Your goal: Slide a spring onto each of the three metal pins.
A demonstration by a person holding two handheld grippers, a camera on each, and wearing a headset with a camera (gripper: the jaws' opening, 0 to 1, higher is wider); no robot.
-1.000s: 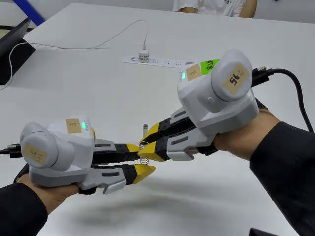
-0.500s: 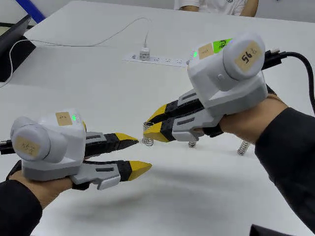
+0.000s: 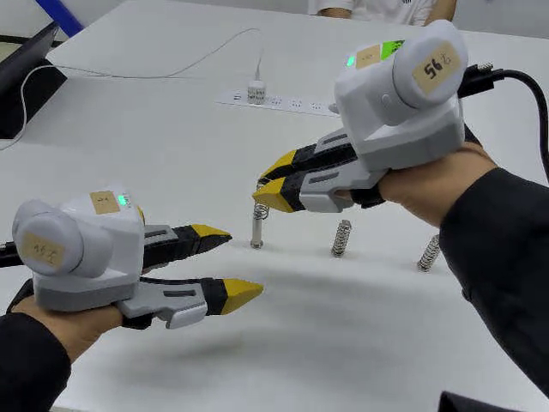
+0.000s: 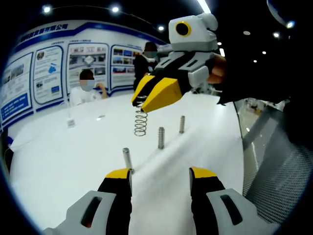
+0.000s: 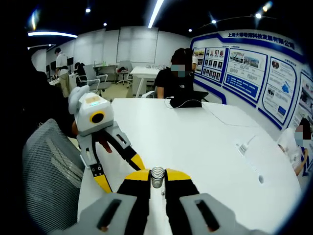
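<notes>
a: where's the last spring?
b: it's pinched at its upper end between the tips of the right tongs [image 3: 261, 194], whose jaws are nearly closed on it. the spring [image 3: 262, 209] hangs down from them, just beside the top of the bare pin [image 3: 256, 230]. as far as i can see it isn't threaded on.
a: and the other two pins?
b: each one wears a spring already, the middle pin [image 3: 341, 238] and the end pin [image 3: 429, 252]. all three stand on the white table [image 3: 171, 154].
a: what about the other hand?
b: the left tongs [image 3: 238, 261] are wide open and hold nothing. they sit low and near the bare pin.
a: so how do i seat it well?
b: i'd line the bottom coil up straight over the pin tip first, because the left gripper view shows it hanging off to one side. hold the spring upright, lower it slowly, and let go only once a few coils are around the pin. a tilted spring would likely catch on the tip or jump away. the left tongs could steady the pin's base if it wobbles.
</notes>
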